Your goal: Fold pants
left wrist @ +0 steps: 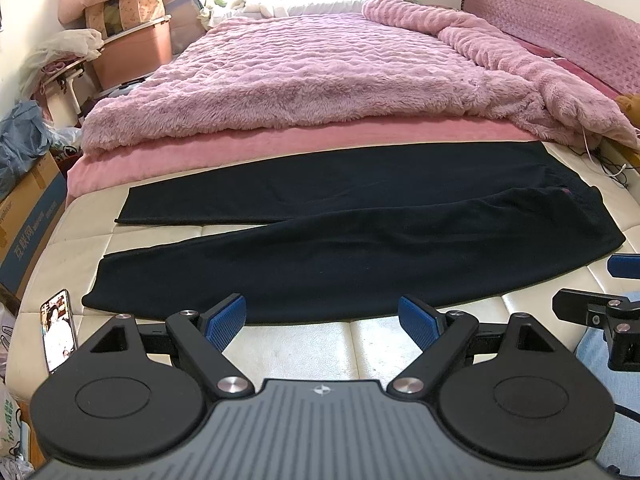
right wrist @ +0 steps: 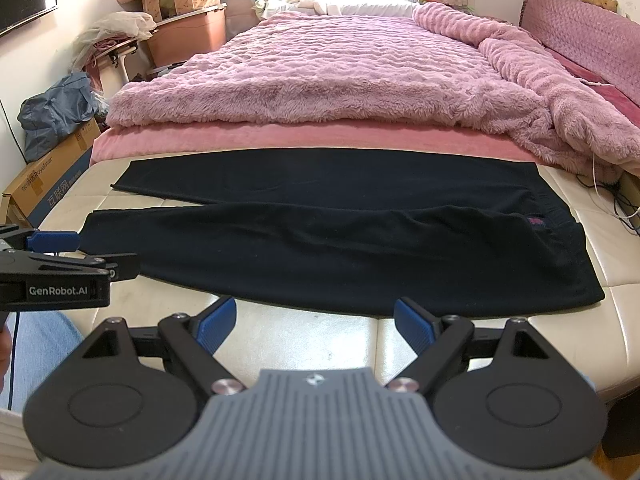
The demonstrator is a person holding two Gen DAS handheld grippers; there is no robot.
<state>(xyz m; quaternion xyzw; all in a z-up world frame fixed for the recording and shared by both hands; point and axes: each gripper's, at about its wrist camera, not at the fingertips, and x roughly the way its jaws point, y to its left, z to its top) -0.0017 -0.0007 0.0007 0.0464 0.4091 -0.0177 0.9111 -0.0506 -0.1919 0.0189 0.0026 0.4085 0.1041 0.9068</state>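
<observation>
Black pants [left wrist: 340,236] lie spread flat across the cream mattress [left wrist: 304,344], waistband to the right, both legs reaching left and slightly apart. They show the same way in the right wrist view [right wrist: 320,248]. My left gripper [left wrist: 322,322] is open and empty, just short of the near leg's front edge. My right gripper [right wrist: 315,326] is open and empty, just short of the pants' near edge toward the waist. The left gripper's side shows at the left edge of the right wrist view [right wrist: 60,272].
A fluffy pink blanket [left wrist: 312,76] covers the bed behind the pants. A phone [left wrist: 60,330] lies on the mattress's near left corner. Cardboard boxes [left wrist: 32,216] and bags stand on the floor at left. Cables [left wrist: 612,168] trail at the right edge.
</observation>
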